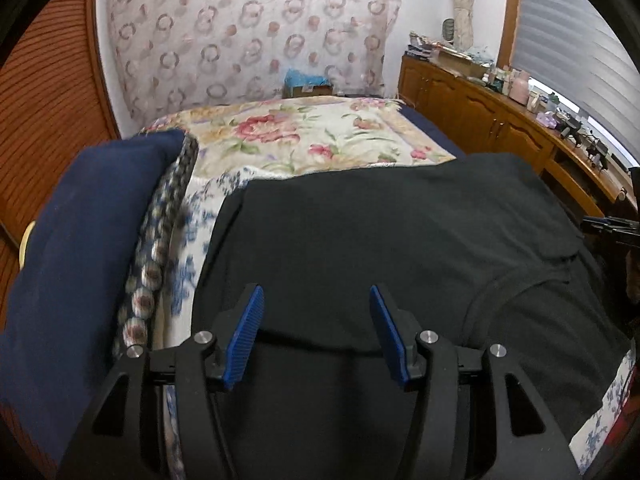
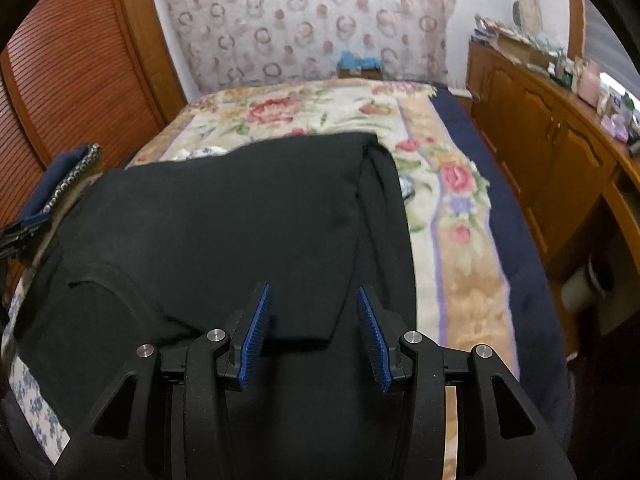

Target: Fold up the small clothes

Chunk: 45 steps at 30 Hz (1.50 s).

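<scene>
Black garment (image 1: pixel 380 232): spread flat on the bed (image 1: pixel 320 132), over the floral blanket (image 2: pixel 460 240), near end. My left claw (image 1: pixel 316 336): blue pads parted, empty, above the cloth. My right claw (image 2: pixel 314 334): likewise parted, empty, over a folded edge.

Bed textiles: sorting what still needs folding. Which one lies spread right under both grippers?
The black garment, plain and dark. The floral blanket lies farther back, and the navy pillow sits beside the left gripper.
</scene>
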Tool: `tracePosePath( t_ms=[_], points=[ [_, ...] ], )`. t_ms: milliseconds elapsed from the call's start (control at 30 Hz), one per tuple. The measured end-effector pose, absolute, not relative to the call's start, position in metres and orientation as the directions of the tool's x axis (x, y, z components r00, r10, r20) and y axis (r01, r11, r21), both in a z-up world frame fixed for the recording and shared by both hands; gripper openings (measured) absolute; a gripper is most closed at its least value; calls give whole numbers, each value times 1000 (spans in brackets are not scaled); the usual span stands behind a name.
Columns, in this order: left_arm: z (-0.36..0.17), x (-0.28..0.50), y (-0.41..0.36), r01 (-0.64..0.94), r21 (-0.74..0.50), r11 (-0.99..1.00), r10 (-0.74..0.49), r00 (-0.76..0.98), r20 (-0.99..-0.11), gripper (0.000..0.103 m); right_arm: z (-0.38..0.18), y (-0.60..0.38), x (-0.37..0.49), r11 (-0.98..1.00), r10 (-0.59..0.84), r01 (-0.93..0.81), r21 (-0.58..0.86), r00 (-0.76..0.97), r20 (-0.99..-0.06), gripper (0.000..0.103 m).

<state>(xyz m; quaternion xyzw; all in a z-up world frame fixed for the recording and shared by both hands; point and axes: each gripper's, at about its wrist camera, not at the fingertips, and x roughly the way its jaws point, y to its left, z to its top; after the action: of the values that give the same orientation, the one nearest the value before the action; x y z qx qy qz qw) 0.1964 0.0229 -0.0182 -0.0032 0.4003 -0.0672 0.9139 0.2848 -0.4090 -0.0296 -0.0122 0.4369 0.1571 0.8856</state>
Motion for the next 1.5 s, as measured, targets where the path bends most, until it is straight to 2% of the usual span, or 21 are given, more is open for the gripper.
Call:
tracePosePath(
  t_ms=[267,433,1267,1300,1367,1400,1467,1500],
  points=[
    [-41,189,31,30,-47,998,-55,636,-770,54,-46,-401,292,953,262,-278,121,559,-787,45],
    [-51,194,33,7,-60,998,-52,617,-785,54,-54,-393,288,959,221,-275,65,585,-781,46],
    [-61,217,41,-85,-52,995,12,622,-783,54,-56,-393,284,961,198,-274,35,595,-779,46],
    [-61,220,41,-89,-56,994,12,623,-782,54,-56,-393,284,960,200,-277,36,594,-779,44],
    [-61,223,41,-91,-57,994,13,625,-780,54,-56,-389,282,953,215,-300,36,590,-779,25],
    [-60,223,42,-91,-60,994,11,631,-775,51,-56,-390,281,951,220,-306,38,588,-779,22],
    [-60,224,42,-93,-54,994,18,639,-769,37,-55,-391,280,946,238,-319,50,582,-778,11],
    [-61,224,43,-92,-59,994,14,640,-768,31,-54,-391,280,946,243,-320,56,580,-778,10]
  ],
)
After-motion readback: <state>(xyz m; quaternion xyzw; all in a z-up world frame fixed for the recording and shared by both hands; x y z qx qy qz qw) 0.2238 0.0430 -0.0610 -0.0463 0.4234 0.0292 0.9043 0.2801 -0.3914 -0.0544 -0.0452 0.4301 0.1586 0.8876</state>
